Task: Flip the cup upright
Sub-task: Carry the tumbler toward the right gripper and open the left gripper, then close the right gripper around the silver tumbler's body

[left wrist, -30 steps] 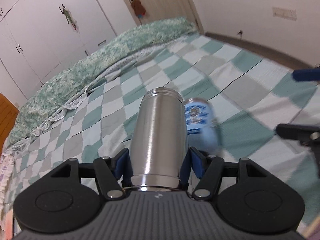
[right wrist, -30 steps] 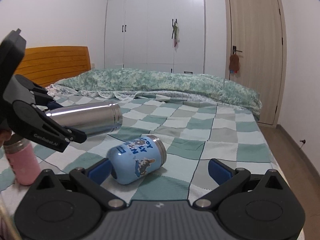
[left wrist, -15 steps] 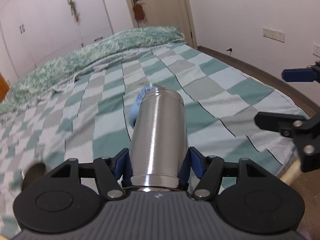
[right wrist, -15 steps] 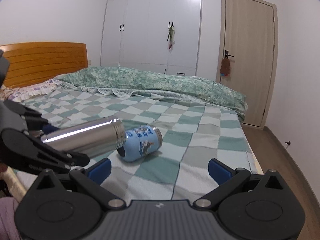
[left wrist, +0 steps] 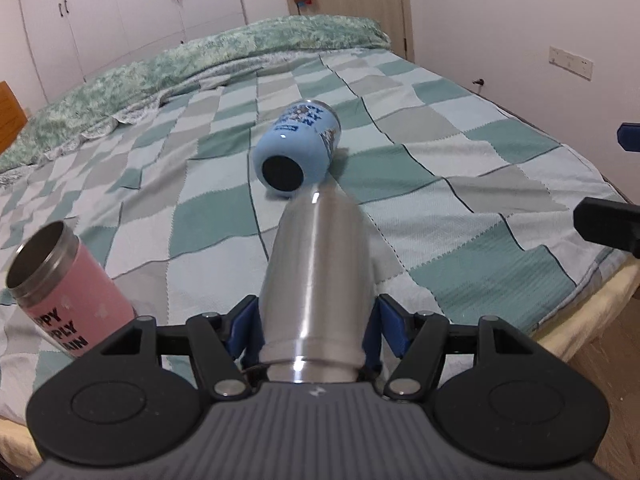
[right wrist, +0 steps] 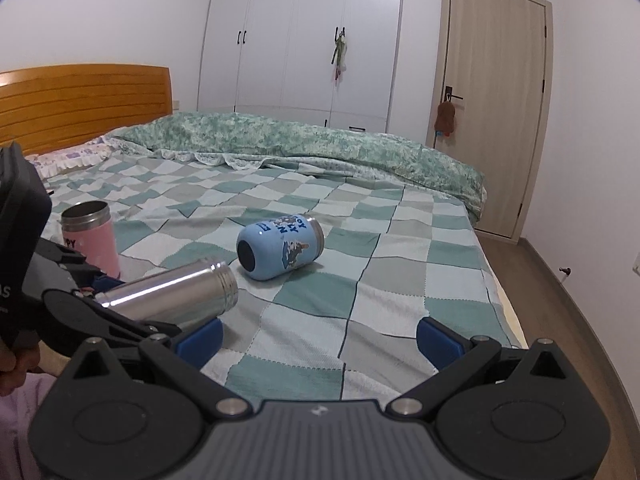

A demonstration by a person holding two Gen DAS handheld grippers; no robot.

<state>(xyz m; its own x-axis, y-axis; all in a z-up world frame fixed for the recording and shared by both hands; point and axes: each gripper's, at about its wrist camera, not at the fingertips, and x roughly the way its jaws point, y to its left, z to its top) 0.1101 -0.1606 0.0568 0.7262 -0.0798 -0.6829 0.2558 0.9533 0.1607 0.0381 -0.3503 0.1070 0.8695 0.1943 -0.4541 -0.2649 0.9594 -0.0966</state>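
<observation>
My left gripper [left wrist: 316, 328] is shut on a steel cup [left wrist: 318, 280], held tilted with its open end low toward the bed; the cup also shows in the right wrist view [right wrist: 176, 296]. A blue printed cup [left wrist: 298, 146] lies on its side on the checked bedspread, base toward me, just beyond the steel cup's mouth; it also shows in the right wrist view [right wrist: 280, 246]. A pink cup [left wrist: 60, 288] stands upright at the left, also in the right wrist view [right wrist: 92, 236]. My right gripper [right wrist: 318, 336] is open and empty above the bed's near edge.
The checked bedspread [right wrist: 400, 280] covers the bed. A folded green duvet [right wrist: 320, 148] lies along the far side. A wooden headboard [right wrist: 80, 100] is at the left, wooden floor [right wrist: 568, 320] at the right. Wardrobes and a door stand behind.
My left gripper has swung with the steel cup and tipped its mouth down toward the bed. The pink cup has come into view. The right gripper has drawn back a little.
</observation>
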